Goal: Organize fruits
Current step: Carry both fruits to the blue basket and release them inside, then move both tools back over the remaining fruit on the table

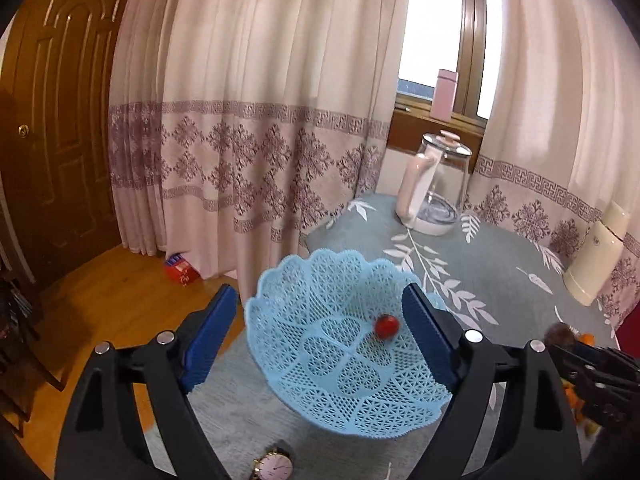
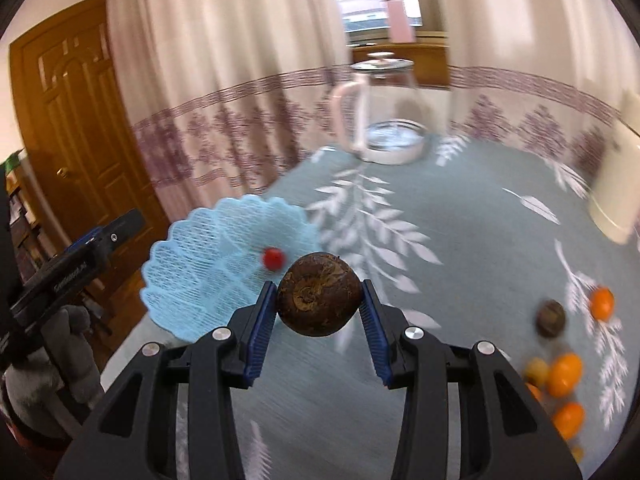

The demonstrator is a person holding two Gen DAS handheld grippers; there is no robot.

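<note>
The right tongs point(image 2: 319, 309) are clenched on a brown water chestnut point(image 2: 319, 294), gripped between the two blue pads and held above the worktop point(image 2: 460, 248) just beside the pale blue lattice basket point(image 2: 208, 276). The left tongs point(image 1: 320, 340) are spread wide, with the basket's near rim lying between their pads; whether either pad touches it I cannot tell. The basket sits at the worktop's left edge and holds one small red fruit point(image 1: 386, 325). By the right edge lie a second water chestnut point(image 2: 551, 318) and several orange kumquats point(image 2: 564, 374). A glass kettle point(image 2: 390, 112) stands at the far edge. A wristwatch point(image 1: 274, 467) lies at the near edge.
</note>
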